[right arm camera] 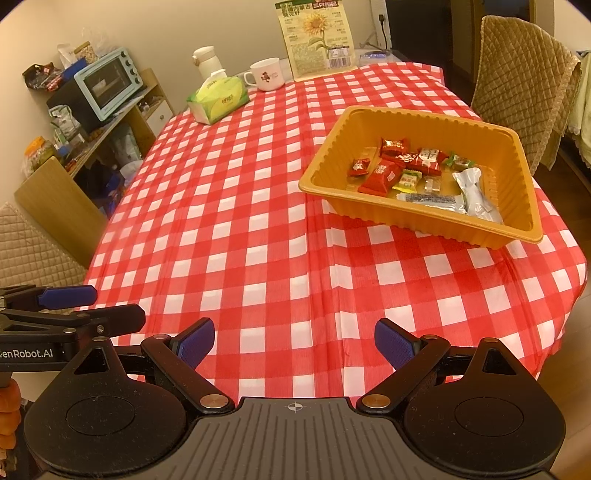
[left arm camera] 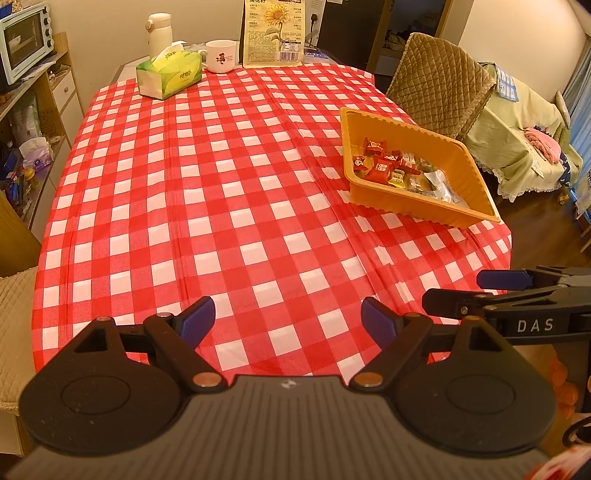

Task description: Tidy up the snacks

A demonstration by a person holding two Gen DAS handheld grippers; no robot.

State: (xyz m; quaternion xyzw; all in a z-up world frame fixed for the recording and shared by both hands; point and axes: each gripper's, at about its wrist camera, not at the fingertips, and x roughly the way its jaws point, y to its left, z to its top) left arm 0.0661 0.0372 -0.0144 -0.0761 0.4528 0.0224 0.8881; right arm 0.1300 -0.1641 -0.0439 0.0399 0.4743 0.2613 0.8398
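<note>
An orange tray (right arm camera: 402,118) (left arm camera: 471,158) sits on the right side of the checked table and holds several wrapped snacks: red candies (right arm camera: 380,177) (left arm camera: 380,171), small green and clear ones, and silver packets (right arm camera: 471,188). My left gripper (left arm camera: 288,321) hovers over the table's near edge, open, with nothing between its blue pads. My right gripper (right arm camera: 295,341) is also open and empty, near the front edge, well short of the tray. Each gripper shows at the other view's side edge.
At the table's far end stand a green tissue box (left arm camera: 168,75), a white mug (left arm camera: 220,55), a white flask (left arm camera: 159,31) and a tall sunflower-seed bag (left arm camera: 273,31). A quilted chair (left arm camera: 439,85) is beyond the tray; shelves with a toaster oven (right arm camera: 109,81) line the left.
</note>
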